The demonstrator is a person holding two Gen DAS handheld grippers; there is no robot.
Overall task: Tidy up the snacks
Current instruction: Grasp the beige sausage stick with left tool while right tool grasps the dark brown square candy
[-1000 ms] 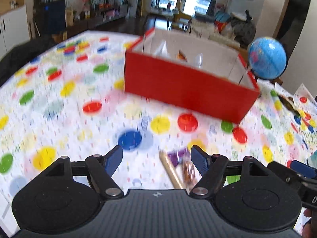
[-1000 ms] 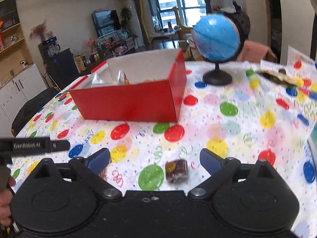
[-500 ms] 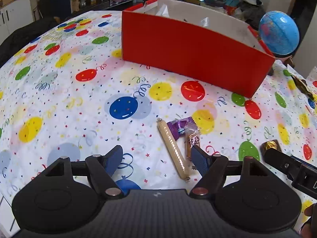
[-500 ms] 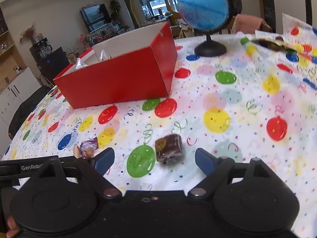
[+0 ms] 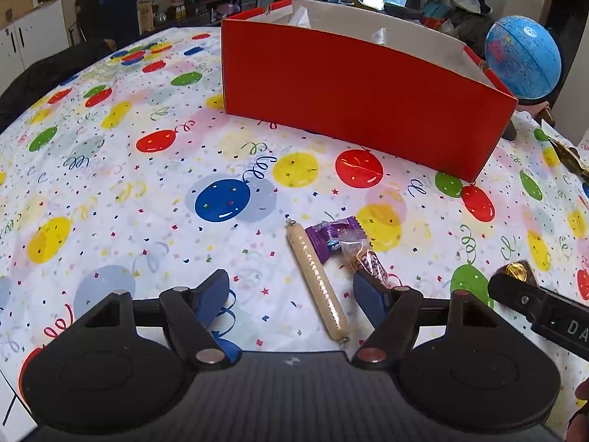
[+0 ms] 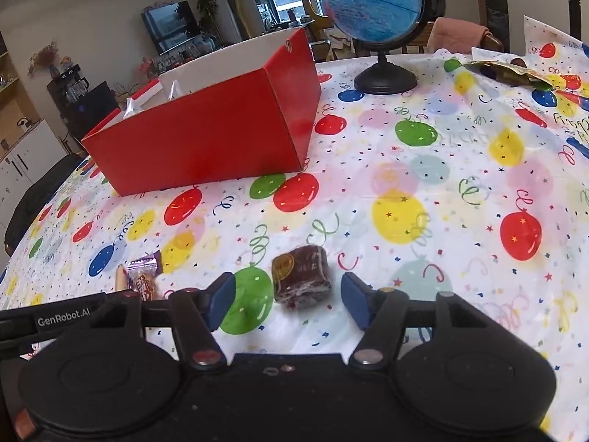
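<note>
A pale sausage stick point(image 5: 318, 280) lies on the tablecloth between the fingers of my left gripper point(image 5: 294, 296), nearer the right one. The jaws are closing slightly and no pad touches it. A purple candy point(image 5: 331, 237) and a clear-wrapped brown candy point(image 5: 364, 258) lie beside the stick, by the right fingertip. My right gripper point(image 6: 287, 300) straddles a dark brown wrapped cake point(image 6: 300, 276). Its jaws are closing, with gaps still on both sides. The red box point(image 5: 360, 103) point(image 6: 206, 136) stands farther back, with wrappers inside.
A blue globe point(image 6: 371, 0) on a black stand sits behind the box's right end. A gold wrapper point(image 6: 508, 72) lies at the far right. The right gripper's body point(image 5: 533, 302) shows in the left wrist view. The balloon-print cloth point(image 5: 110, 184) covers the table.
Both grippers have sunk toward the table. The right jaws have narrowed around the brown cake. The sausage stick now lies between the left fingers.
</note>
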